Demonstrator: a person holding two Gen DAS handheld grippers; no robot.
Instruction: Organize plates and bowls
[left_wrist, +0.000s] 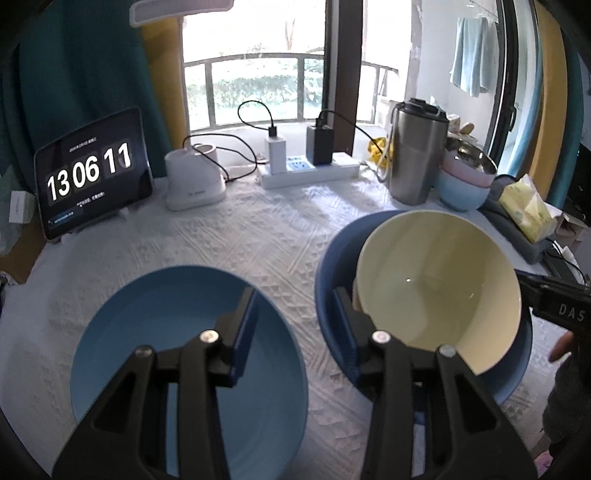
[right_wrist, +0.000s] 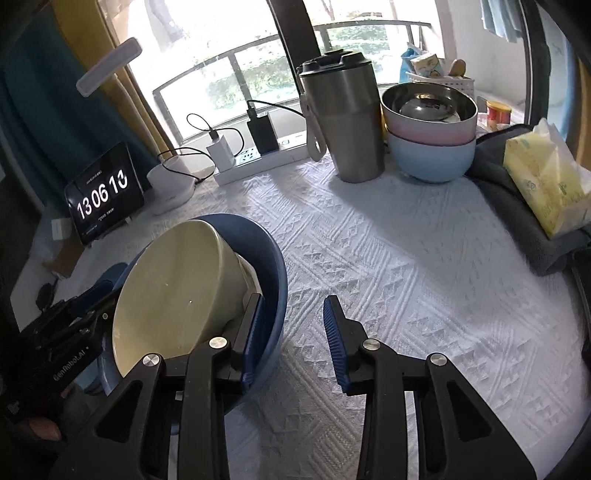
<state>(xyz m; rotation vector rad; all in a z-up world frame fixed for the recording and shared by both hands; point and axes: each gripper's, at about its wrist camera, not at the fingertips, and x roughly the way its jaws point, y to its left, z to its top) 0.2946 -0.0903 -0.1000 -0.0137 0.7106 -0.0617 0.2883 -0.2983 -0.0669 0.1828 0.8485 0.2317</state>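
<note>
Left tool open | right tool open | cream bowl tilted in blue bowl between them

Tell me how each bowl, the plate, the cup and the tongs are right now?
cream bowl: tilted, leaning inside the dark blue bowl.
dark blue bowl: upright on the cloth, holding the cream bowl.
blue plate: flat, empty.
steel tumbler: upright, lid on.
bowl stack: nested, upright.
left tongs: open.
right tongs: open.

bowl tilted inside basin, plate to its left
</note>
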